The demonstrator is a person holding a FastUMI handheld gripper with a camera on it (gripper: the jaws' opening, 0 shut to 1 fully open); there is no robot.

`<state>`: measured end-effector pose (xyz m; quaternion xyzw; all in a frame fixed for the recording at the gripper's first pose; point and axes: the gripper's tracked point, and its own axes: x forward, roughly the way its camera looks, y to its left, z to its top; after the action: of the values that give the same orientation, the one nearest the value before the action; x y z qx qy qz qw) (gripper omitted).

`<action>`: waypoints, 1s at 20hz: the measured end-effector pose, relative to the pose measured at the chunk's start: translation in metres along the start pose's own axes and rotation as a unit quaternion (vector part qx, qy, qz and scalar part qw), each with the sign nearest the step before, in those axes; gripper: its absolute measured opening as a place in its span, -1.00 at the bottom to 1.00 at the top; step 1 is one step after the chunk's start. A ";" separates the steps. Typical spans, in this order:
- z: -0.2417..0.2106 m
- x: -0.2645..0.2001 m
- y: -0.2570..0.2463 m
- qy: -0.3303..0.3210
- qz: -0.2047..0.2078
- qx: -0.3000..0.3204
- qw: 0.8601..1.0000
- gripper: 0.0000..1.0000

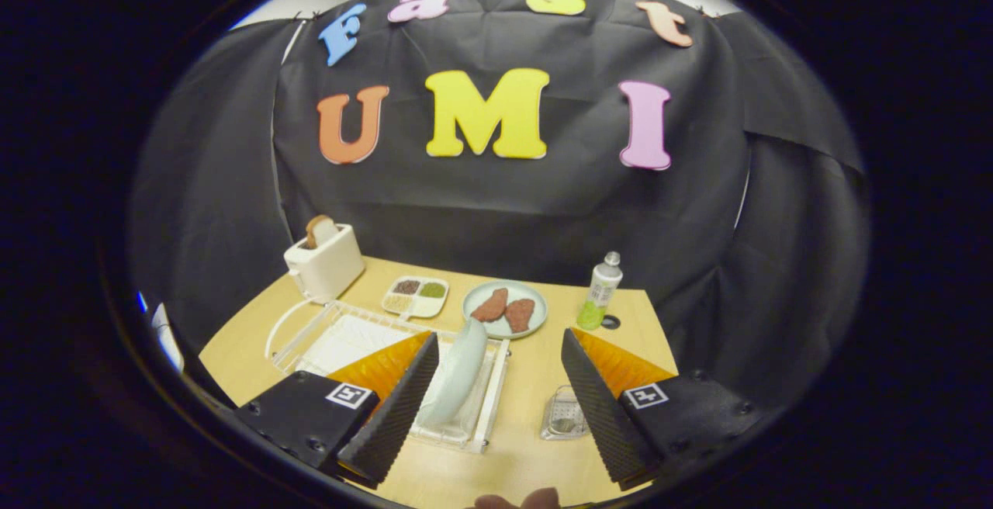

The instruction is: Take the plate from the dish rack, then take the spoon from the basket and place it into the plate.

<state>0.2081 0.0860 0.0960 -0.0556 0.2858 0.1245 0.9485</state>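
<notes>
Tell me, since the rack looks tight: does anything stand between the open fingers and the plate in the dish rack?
Nothing visible does. The gripper is open, and the pale plate stands on edge in the dish rack just inside the left finger. The gap ahead of the fingers holds only bare table; the small basket lies beside the right finger.

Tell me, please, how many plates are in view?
2: a pale plate upright in the dish rack, between the open fingers; another plate with meat beyond them.
</notes>
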 end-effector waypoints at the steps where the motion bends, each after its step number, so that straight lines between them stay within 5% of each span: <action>1: -0.002 0.012 0.006 0.028 0.004 -0.001 1.000 1.00; 15: -0.054 0.115 0.020 0.218 -0.016 0.081 0.972 0.99; 20: -0.057 0.125 0.024 0.242 -0.025 0.103 0.965 0.65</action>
<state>0.2725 0.1242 -0.0217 0.0064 0.5163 0.0536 0.8547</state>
